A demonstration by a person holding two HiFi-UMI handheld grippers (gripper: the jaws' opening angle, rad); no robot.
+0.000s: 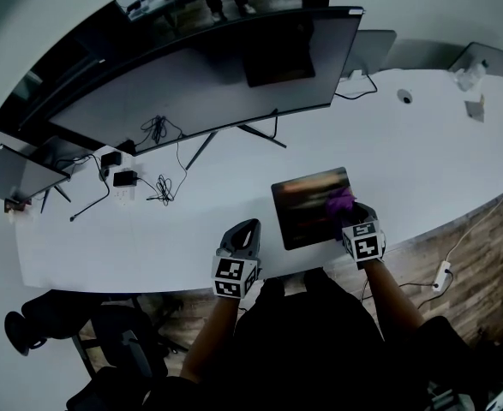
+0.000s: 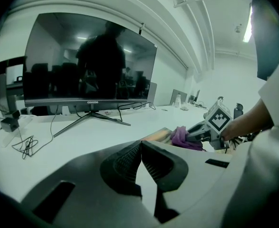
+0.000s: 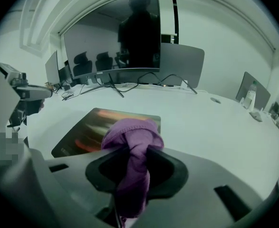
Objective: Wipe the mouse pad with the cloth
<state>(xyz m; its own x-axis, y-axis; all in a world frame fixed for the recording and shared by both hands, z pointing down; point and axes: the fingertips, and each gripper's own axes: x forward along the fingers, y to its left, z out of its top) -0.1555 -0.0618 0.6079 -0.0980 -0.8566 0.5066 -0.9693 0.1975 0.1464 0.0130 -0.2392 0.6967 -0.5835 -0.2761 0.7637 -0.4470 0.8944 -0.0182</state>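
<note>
A dark mouse pad (image 1: 307, 204) with a streaked print lies on the white desk (image 1: 148, 238) near its front edge. My right gripper (image 1: 350, 216) is shut on a bunched purple cloth (image 1: 339, 201), which rests on the pad's right side. In the right gripper view the cloth (image 3: 129, 139) bulges out between the jaws over the mouse pad (image 3: 89, 132). My left gripper (image 1: 245, 235) hovers to the left of the pad, jaws shut with nothing between them. The left gripper view shows the shut gripper (image 2: 140, 163), the cloth (image 2: 182, 137) and the pad's corner (image 2: 156, 136).
A wide curved monitor (image 1: 208, 80) stands at the back of the desk on a splayed stand. Cables and a power adapter (image 1: 124, 179) lie at the left. A laptop (image 1: 15, 174) sits at the far left, small items (image 1: 474, 108) at the far right. A chair (image 1: 105, 332) is below left.
</note>
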